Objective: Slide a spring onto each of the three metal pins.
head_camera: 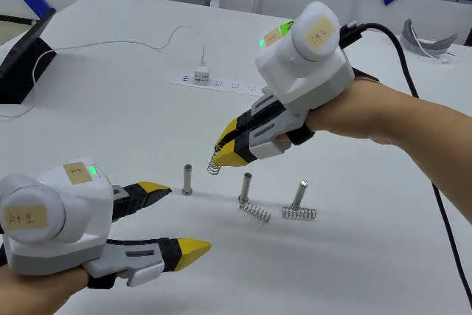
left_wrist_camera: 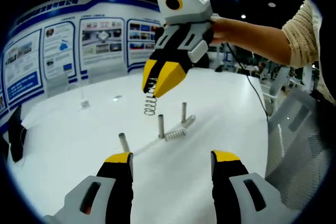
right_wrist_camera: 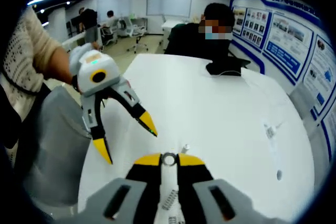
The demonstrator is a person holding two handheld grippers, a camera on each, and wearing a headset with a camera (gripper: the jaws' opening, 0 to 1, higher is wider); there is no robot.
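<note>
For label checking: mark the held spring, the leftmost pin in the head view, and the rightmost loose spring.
held spring (left_wrist_camera: 150, 100), left gripper view, on its middle coils.
leftmost pin (head_camera: 187, 180), head view, mid-shaft.
rightmost loose spring (head_camera: 299, 214), head view, on its middle coils.

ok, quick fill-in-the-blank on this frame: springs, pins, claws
The right claw is shut on a ____.
____ loose springs lie on the table by the pins.
The left claw is ____ and holds nothing.
____ pins stand upright, all bare.
Missing: spring; two; open; three.
</note>
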